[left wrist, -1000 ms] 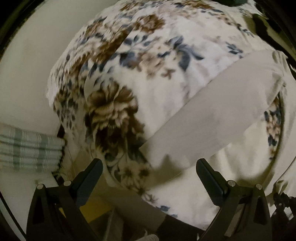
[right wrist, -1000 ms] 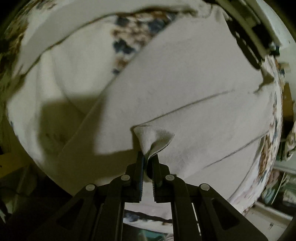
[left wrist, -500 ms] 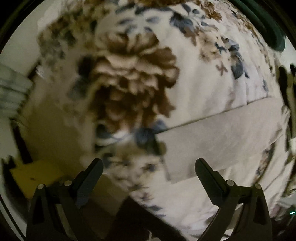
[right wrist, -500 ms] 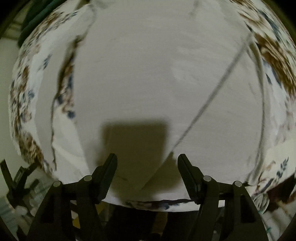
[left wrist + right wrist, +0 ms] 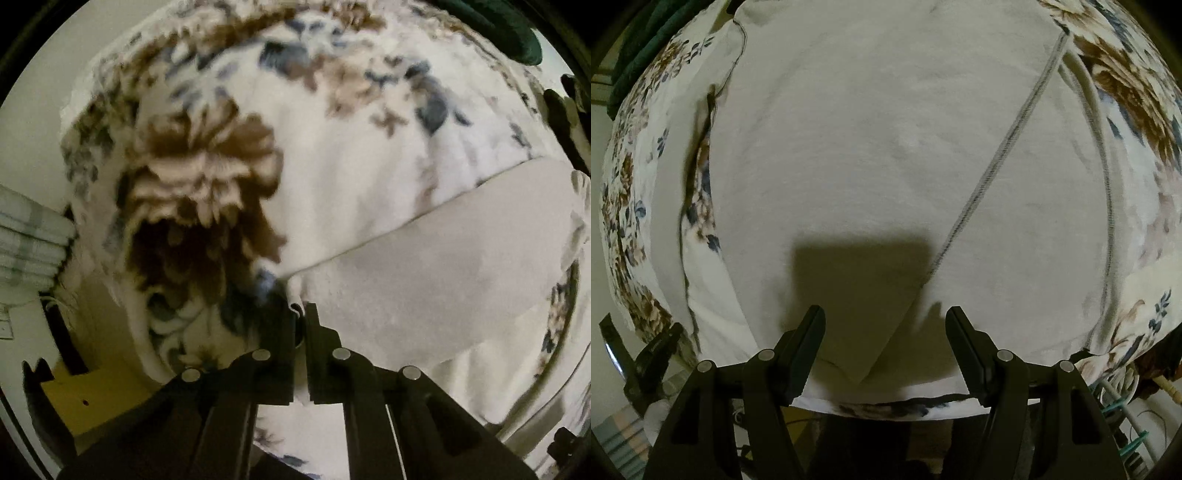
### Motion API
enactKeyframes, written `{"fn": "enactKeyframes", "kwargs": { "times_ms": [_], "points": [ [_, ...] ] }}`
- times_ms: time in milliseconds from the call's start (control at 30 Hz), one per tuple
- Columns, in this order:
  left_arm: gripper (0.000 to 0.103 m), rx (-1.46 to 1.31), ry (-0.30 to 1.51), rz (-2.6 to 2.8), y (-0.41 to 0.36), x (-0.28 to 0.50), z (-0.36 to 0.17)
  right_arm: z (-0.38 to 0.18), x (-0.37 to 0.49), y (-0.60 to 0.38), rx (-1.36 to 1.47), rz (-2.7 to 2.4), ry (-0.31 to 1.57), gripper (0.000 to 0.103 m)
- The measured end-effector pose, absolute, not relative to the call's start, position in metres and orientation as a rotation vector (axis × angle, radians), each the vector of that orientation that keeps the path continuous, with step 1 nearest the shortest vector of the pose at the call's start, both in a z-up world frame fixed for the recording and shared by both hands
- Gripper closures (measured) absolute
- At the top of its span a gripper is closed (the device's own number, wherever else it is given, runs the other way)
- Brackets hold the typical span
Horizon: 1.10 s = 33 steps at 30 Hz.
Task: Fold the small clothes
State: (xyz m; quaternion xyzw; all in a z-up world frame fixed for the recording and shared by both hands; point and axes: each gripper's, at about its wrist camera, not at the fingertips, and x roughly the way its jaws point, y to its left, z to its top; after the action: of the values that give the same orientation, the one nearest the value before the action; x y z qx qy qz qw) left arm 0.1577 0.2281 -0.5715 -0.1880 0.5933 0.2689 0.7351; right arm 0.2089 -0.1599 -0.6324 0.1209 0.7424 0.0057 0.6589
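Pinching only the cloth's [image 5: 424, 280] corner in your left gripper [image 5: 301, 314], right gripper [image 5: 884, 332] fingers apart and empty, you risk slippage.

Left hand-held gripper [image 5: 300, 314] pointing down, jaws closed together, right hand-held gripper [image 5: 885, 325] pointing down, jaws apart

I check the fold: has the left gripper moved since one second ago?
Yes. The left gripper came down toward the floral blanket and pinched the grey garment's corner.

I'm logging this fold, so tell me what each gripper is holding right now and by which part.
The left gripper pinches the plain off-white cloth garment by its corner. The right gripper holds nothing.
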Motion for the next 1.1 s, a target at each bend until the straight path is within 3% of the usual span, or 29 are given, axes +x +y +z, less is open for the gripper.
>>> {"fn": "enactKeyframes", "kwargs": {
  "times_ms": [267, 467, 800, 1100],
  "points": [
    [0.101, -0.228, 1.122, 0.569, 0.175, 0.162, -0.477, -0.617, 0.207, -0.206, 0.302, 0.065, 1.641, 0.033],
    [0.101, -0.039, 1.059, 0.302, 0.062, 0.173, -0.424, -0.600, 0.197, -0.273, 0.354, 0.040, 1.612, 0.033],
    [0.102, 0.158, 1.131, -0.178, -0.162, 0.168, -0.459, -0.588, 0.169, -0.412, 0.436, -0.162, 1.543, 0.034],
    [0.096, 0.213, 1.243, -0.273, -0.207, 0.150, -0.506, -0.603, 0.158, -0.452, 0.489, -0.164, 1.575, 0.034]
  ]
}}
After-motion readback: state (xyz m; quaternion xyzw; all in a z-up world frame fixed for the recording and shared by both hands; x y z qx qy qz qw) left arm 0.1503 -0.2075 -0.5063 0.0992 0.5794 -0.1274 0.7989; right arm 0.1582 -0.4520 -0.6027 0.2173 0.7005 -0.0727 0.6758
